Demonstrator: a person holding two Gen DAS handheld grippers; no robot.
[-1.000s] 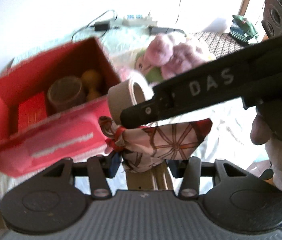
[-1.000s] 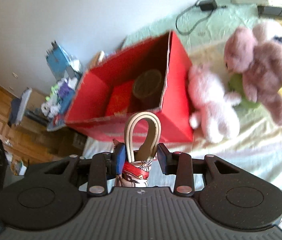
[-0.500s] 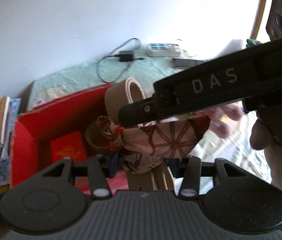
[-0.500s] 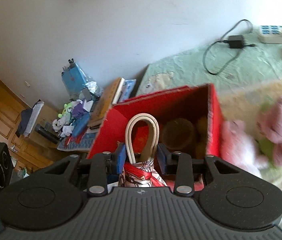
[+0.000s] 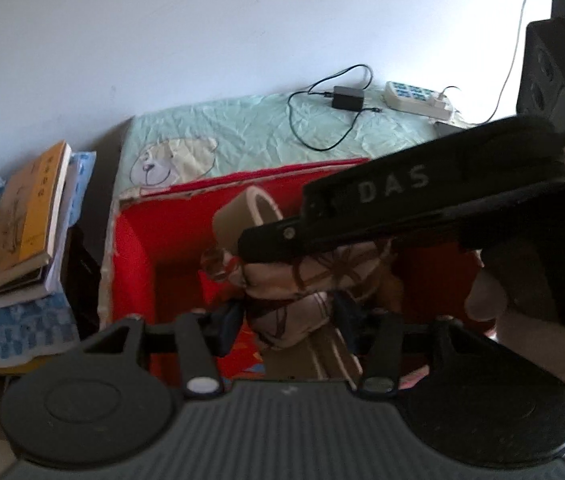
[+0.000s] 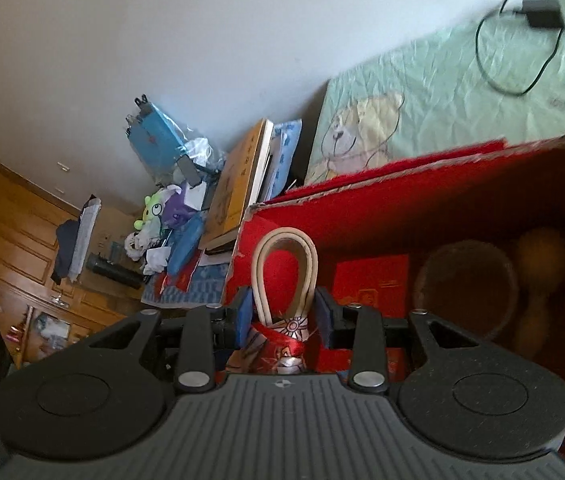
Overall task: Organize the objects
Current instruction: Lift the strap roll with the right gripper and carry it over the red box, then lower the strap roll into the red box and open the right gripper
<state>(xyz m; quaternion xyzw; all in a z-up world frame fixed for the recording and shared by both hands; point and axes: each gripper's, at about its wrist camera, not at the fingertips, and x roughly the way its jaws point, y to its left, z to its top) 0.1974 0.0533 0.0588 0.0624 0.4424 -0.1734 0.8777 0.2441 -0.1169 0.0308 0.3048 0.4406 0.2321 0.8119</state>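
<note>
A small patterned cloth bag [image 5: 294, 304] with a beige strap loop [image 6: 266, 264] and a red scarf tied at the strap's base hangs over the open red box [image 5: 134, 248]. My left gripper [image 5: 286, 320] is shut on the bag's body. My right gripper [image 6: 284, 316] is shut on the base of the strap; in the left wrist view the right gripper [image 5: 402, 208] crosses from the right with a hand behind it. Inside the box lie a small red box [image 6: 370, 280], a round brown container [image 6: 466, 288] and a yellowish gourd-shaped thing [image 6: 538, 280].
The box stands on a pale green sheet [image 5: 242, 128] with a bear print. A charger with cable [image 5: 346, 100] and a power strip [image 5: 418, 100] lie by the wall. Stacked books [image 5: 26, 208] and cluttered toys [image 6: 162, 220] sit left of the box.
Both grippers carried the bag sideways from in front of the box to over its opening. The plush toys slid out of view on the right. Both grips look unchanged.
</note>
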